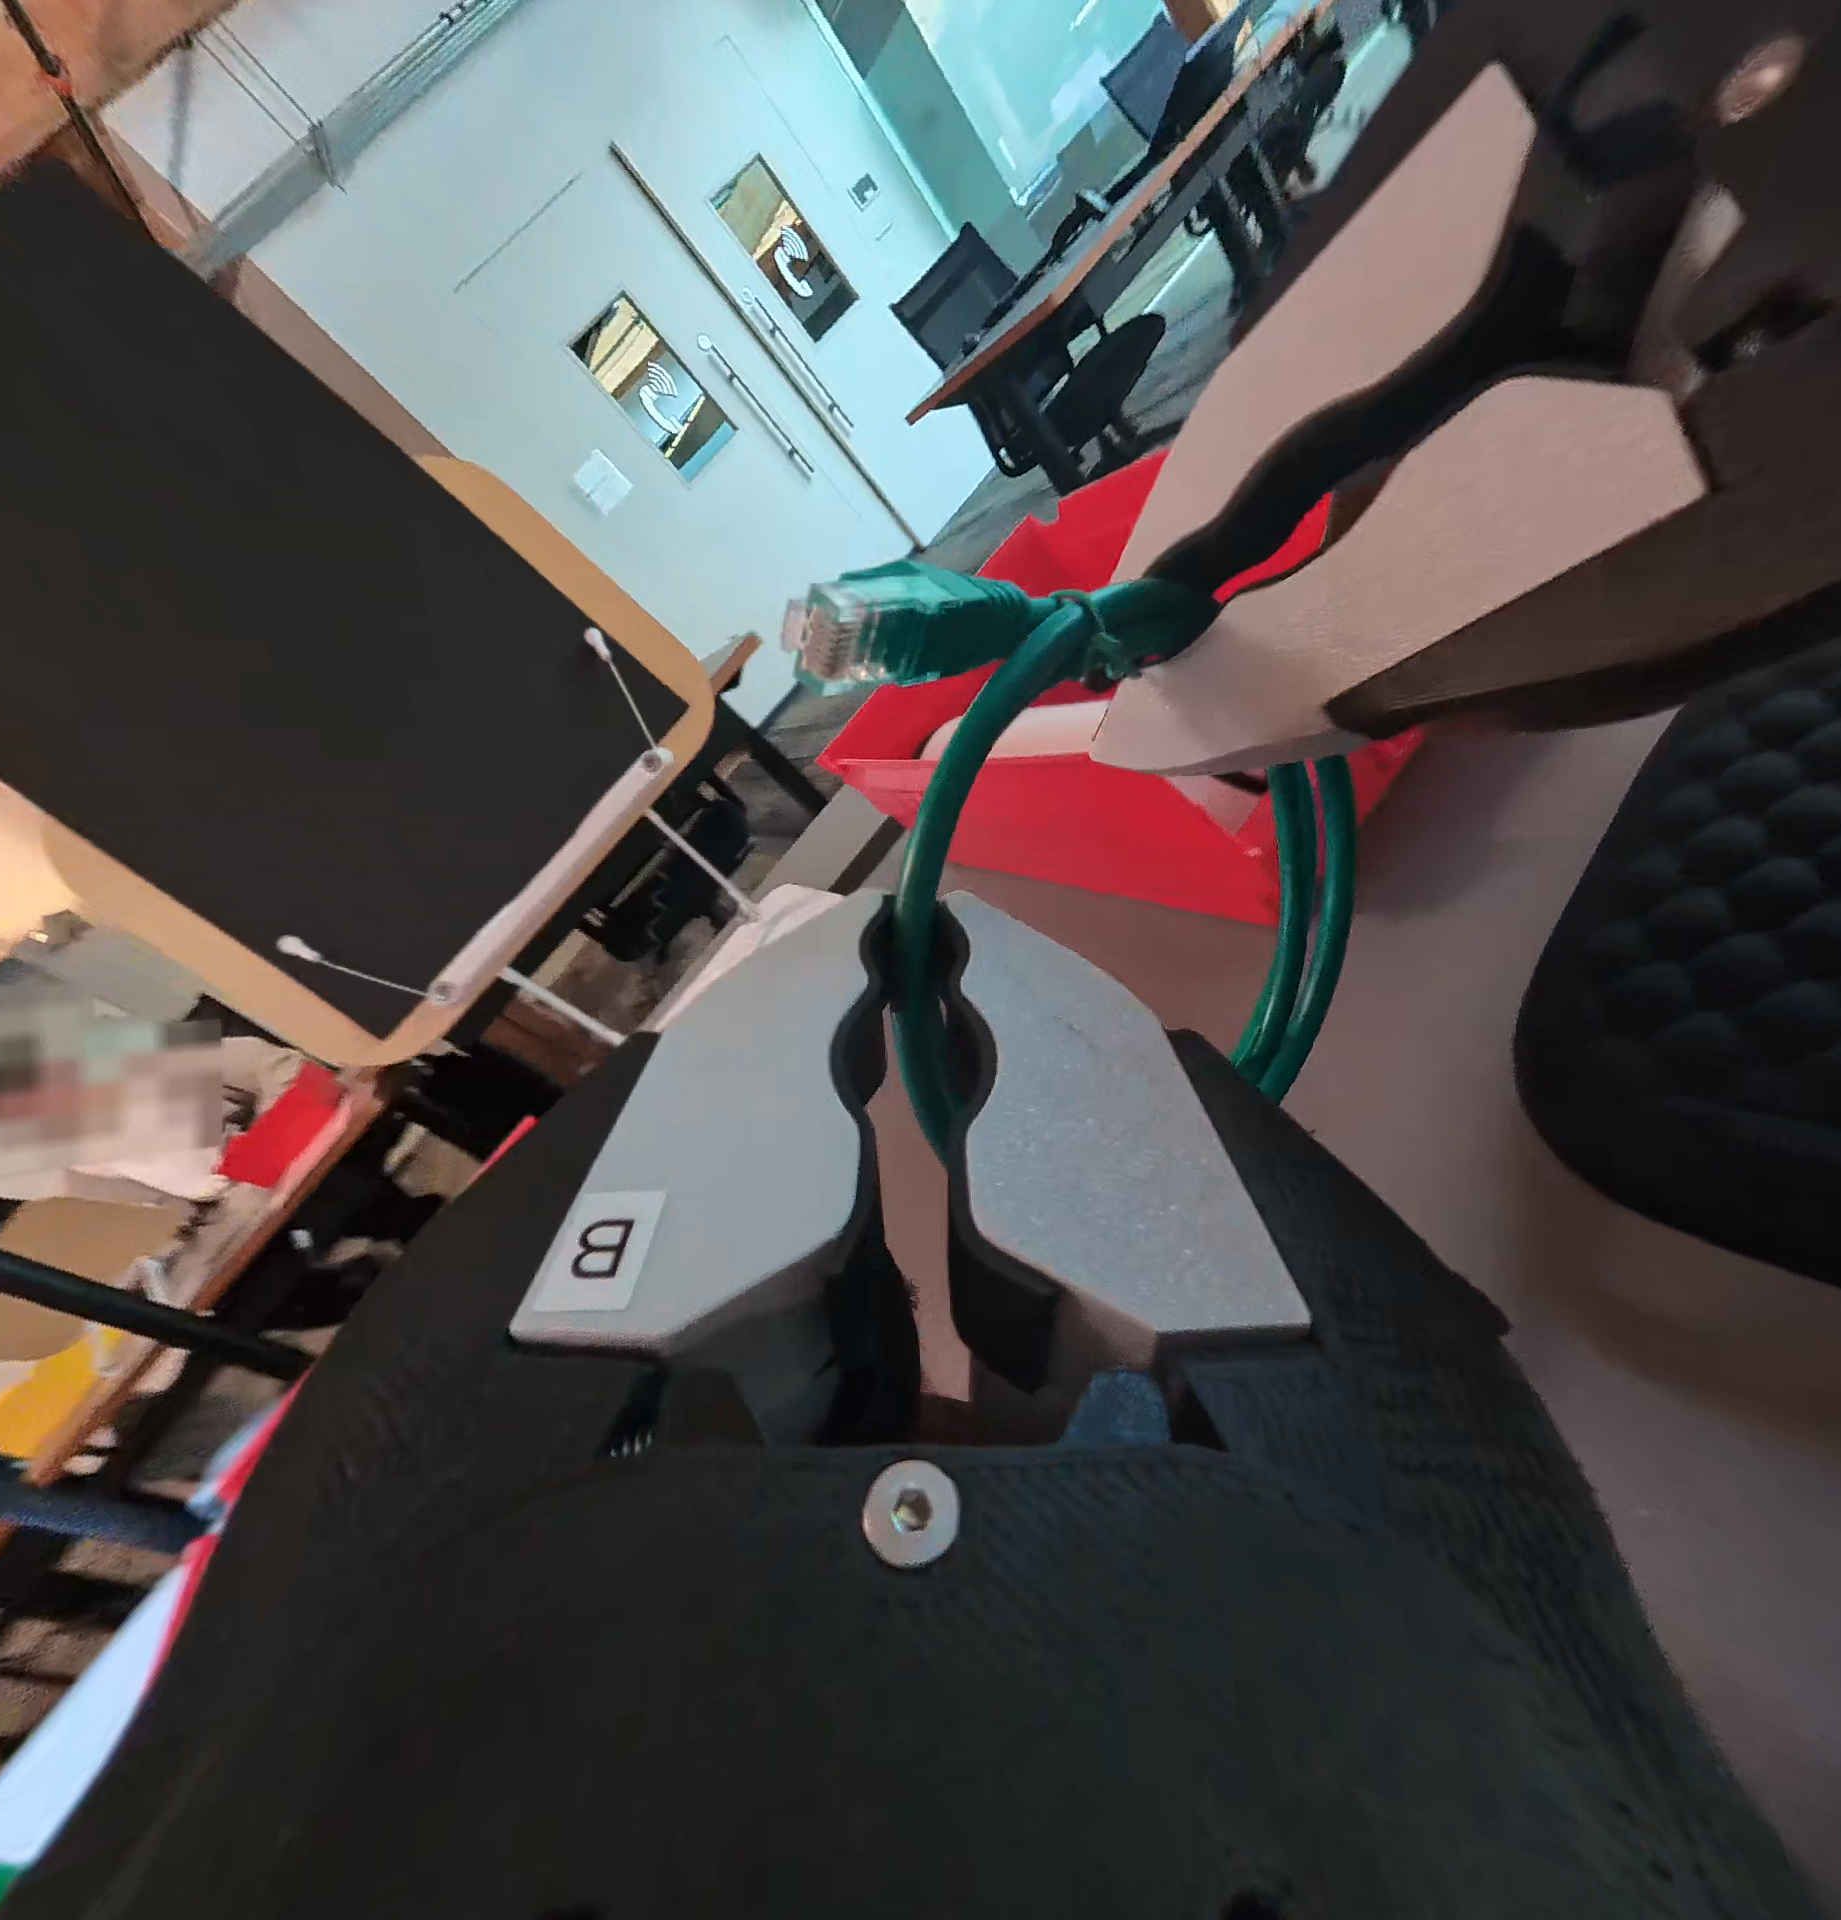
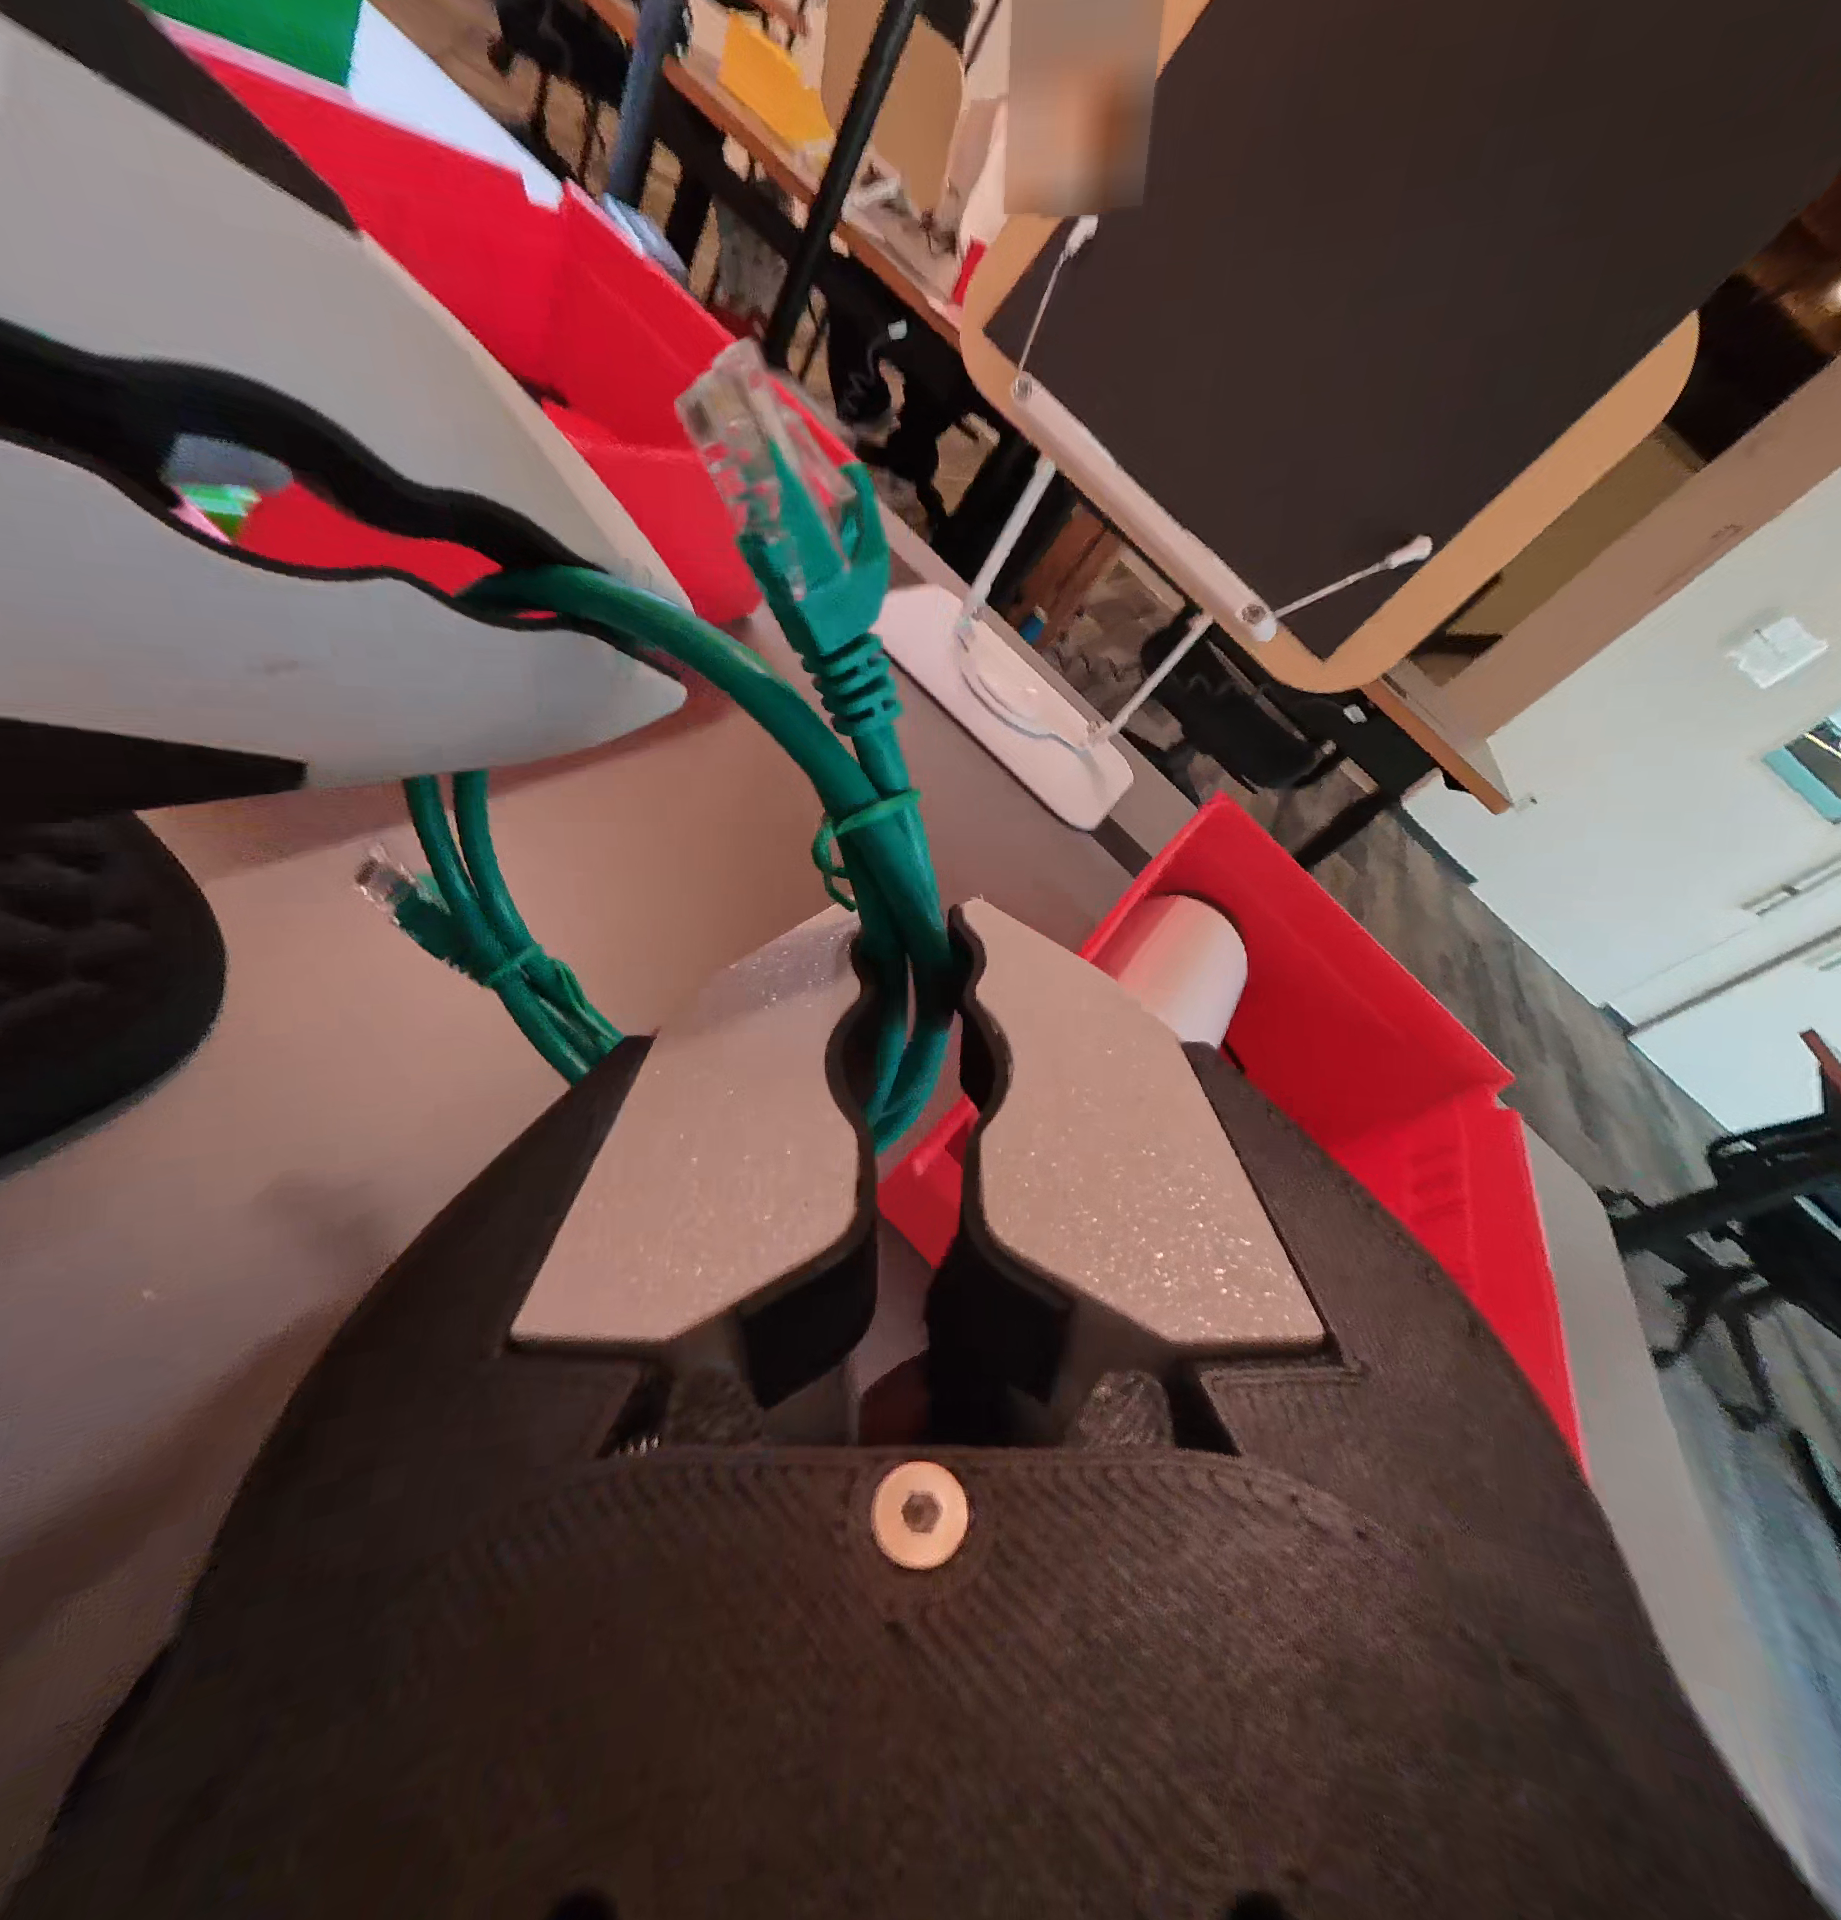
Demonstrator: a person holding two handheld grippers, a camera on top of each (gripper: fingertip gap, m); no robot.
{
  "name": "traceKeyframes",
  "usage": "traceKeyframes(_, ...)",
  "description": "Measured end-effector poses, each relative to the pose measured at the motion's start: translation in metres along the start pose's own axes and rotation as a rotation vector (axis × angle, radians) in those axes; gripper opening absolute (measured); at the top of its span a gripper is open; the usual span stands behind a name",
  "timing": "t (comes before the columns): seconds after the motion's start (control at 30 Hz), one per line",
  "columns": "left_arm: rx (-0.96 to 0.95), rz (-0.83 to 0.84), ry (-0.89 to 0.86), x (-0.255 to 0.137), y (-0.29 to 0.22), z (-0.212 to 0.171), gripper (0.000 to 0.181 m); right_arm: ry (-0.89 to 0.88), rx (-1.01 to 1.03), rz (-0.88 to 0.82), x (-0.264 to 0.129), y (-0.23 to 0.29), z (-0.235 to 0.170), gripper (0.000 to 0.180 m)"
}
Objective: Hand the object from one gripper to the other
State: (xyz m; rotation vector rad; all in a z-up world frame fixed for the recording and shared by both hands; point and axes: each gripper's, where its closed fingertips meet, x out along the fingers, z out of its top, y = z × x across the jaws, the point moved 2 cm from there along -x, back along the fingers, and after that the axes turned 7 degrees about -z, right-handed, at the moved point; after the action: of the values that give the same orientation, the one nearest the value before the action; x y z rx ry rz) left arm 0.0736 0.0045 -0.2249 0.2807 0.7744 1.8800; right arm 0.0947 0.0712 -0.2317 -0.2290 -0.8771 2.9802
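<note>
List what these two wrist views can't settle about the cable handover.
- Left wrist view: the cable where it passes between the left gripper fingers; their black pads cover the contact.
- Right wrist view: the same at the right gripper.
- Both views: which gripper is giving.
- Bin contents, behind its wall.

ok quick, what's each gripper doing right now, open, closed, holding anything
Left gripper: closed on the green cable.
Right gripper: closed on the same green cable, near its tied end.
</note>
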Motion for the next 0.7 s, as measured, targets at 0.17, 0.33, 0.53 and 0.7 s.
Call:
traceKeyframes(0.17, -0.231, -0.030, -0.094, -0.007, 0.018, -0.004, 0.006, -0.148, 0.192, 0.099, -0.007, 0.000, 0.018, 0.054)
traceKeyframes(0.33, -0.492, -0.073, -0.272, -0.019, 0.038, 0.000, 0.006, -0.280, 0.378, 0.165, -0.013, -0.007, 0.031, 0.075)
traceKeyframes(0.53, -0.848, -0.130, -0.508, -0.029, 0.057, 0.000, 0.006, -0.309, 0.533, 0.238, -0.009, -0.006, 0.030, 0.077)
traceKeyframes(0.7, -0.978, -0.121, -0.578, -0.027, 0.062, -0.007, 0.006, -0.338, 0.586, 0.255, -0.008, -0.001, 0.035, 0.074)
